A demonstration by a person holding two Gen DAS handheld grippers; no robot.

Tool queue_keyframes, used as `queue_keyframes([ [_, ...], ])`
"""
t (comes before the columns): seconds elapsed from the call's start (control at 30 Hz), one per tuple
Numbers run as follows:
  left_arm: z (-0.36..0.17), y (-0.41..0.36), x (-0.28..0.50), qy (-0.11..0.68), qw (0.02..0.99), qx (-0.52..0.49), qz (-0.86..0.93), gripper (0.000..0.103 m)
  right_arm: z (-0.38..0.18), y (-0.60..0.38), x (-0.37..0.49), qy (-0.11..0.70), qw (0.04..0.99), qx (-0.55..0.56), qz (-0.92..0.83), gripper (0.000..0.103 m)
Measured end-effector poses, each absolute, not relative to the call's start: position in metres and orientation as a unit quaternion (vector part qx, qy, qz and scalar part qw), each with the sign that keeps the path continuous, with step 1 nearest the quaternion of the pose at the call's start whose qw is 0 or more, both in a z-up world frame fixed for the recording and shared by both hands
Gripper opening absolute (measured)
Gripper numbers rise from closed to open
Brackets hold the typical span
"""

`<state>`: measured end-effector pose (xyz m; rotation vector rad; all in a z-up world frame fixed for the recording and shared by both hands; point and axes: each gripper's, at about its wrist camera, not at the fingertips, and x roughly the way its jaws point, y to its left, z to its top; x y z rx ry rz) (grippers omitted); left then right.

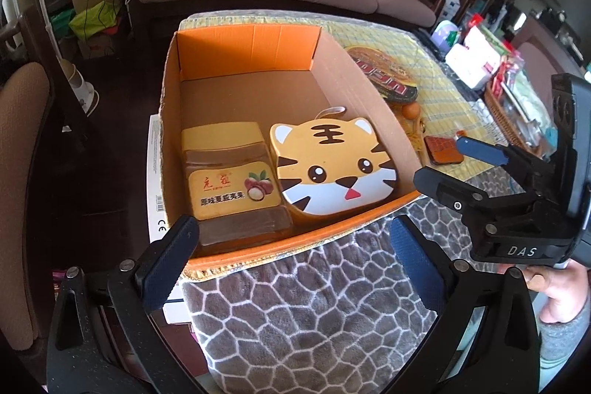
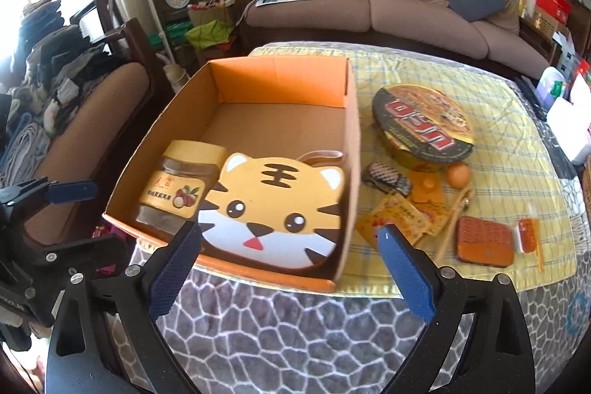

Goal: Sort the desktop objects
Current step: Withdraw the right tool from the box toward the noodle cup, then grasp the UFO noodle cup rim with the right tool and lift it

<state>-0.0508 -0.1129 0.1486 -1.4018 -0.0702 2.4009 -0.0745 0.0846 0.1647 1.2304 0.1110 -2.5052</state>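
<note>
sorting partly done: two things in the box, several left on the table

nearest in both wrist views, each gripper's two blue-padded fingers stand spread wide with nothing between them. the left gripper (image 1: 293,240) hovers over the grey patterned blanket (image 1: 295,301) at the box's near edge. the right gripper (image 2: 288,248) hovers just to its right, also released and empty.

past the fingers sits the orange cardboard box (image 2: 221,76). inside, at its near end, a yellow-lidded jar (image 1: 229,180) lies at 9 o'clock and a tiger-face case (image 1: 332,168) at 3 o'clock, touching or nearly so. the far half of the box is bare, so there looks to be room for more.

outside the box, at 2 o'clock in the right wrist view, the unsorted things lie on the yellow checked cloth (image 2: 498,120): yellow snack packets (image 2: 399,218), a brown wallet-like case (image 2: 485,240), a dark hair clip (image 2: 384,178), a small orange ball (image 2: 459,174) and, farthest, an instant noodle bowl (image 2: 424,124). by my judgement the job is under halfway.

a small red-and-white item at the wallet's right is too blurred to name. the left wrist view hides most of these things behind the box wall and the right gripper.
</note>
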Motion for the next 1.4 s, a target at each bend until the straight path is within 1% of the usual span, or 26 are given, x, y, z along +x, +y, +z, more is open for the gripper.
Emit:
queue_keyframes([
  [0.07, 0.151, -0.106, -0.051, -0.020, 0.182, -0.494, 0.850, 0.103, 0.166, 0.092, -0.073, 0.037, 0.170, 0.429, -0.887, 0.103],
  [0.2, 0.157, -0.085, -0.056, -0.009, 0.191, -0.491, 0.850, 0.103, 0.166, 0.107, -0.073, 0.035, 0.161, 0.429, -0.888, 0.103],
  [0.33, 0.161, -0.063, -0.072, -0.012, 0.205, -0.491, 0.847, 0.103, 0.168, 0.136, -0.080, 0.007, 0.160, 0.430, -0.889, 0.103],
  [0.47, 0.170, -0.039, -0.102, -0.035, 0.225, -0.490, 0.841, 0.103, 0.170, 0.185, -0.098, -0.046, 0.150, 0.436, -0.886, 0.103],
  [0.67, 0.178, 0.016, -0.168, -0.020, 0.244, -0.496, 0.833, 0.103, 0.171, 0.266, -0.136, -0.144, 0.125, 0.430, -0.882, 0.103],
  [0.73, 0.176, 0.031, -0.190, -0.029, 0.253, -0.501, 0.827, 0.103, 0.168, 0.286, -0.150, -0.171, 0.122, 0.428, -0.879, 0.103],
  [0.83, 0.166, 0.054, -0.234, -0.045, 0.257, -0.520, 0.814, 0.103, 0.164, 0.309, -0.174, -0.206, 0.120, 0.424, -0.874, 0.103],
  [0.97, 0.139, 0.080, -0.293, -0.055, 0.264, -0.549, 0.791, 0.103, 0.149, 0.328, -0.210, -0.240, 0.124, 0.425, -0.864, 0.102],
  [1.0, 0.131, 0.086, -0.306, -0.050, 0.268, -0.557, 0.784, 0.103, 0.145, 0.331, -0.217, -0.251, 0.129, 0.426, -0.859, 0.100],
  [1.03, 0.123, 0.090, -0.315, -0.046, 0.271, -0.564, 0.778, 0.103, 0.140, 0.334, -0.224, -0.264, 0.134, 0.429, -0.853, 0.091],
  [1.07, 0.115, 0.096, -0.321, -0.042, 0.270, -0.571, 0.774, 0.102, 0.134, 0.336, -0.230, -0.280, 0.139, 0.434, -0.845, 0.074],
  [1.13, 0.100, 0.104, -0.337, -0.034, 0.266, -0.583, 0.767, 0.100, 0.122, 0.337, -0.240, -0.312, 0.155, 0.439, -0.828, 0.059],
  [1.17, 0.093, 0.107, -0.345, -0.032, 0.268, -0.588, 0.763, 0.097, 0.116, 0.337, -0.245, -0.323, 0.164, 0.441, -0.821, 0.059],
  [1.23, 0.084, 0.113, -0.353, -0.024, 0.265, -0.593, 0.760, 0.094, 0.104, 0.331, -0.255, -0.326, 0.175, 0.450, -0.813, 0.059],
  [1.27, 0.080, 0.115, -0.357, -0.017, 0.264, -0.595, 0.759, 0.090, 0.101, 0.328, -0.258, -0.320, 0.176, 0.454, -0.813, 0.059],
  [1.4, 0.075, 0.127, -0.365, 0.019, 0.257, -0.595, 0.761, 0.090, 0.087, 0.320, -0.270, -0.300, 0.169, 0.464, -0.816, 0.059],
])
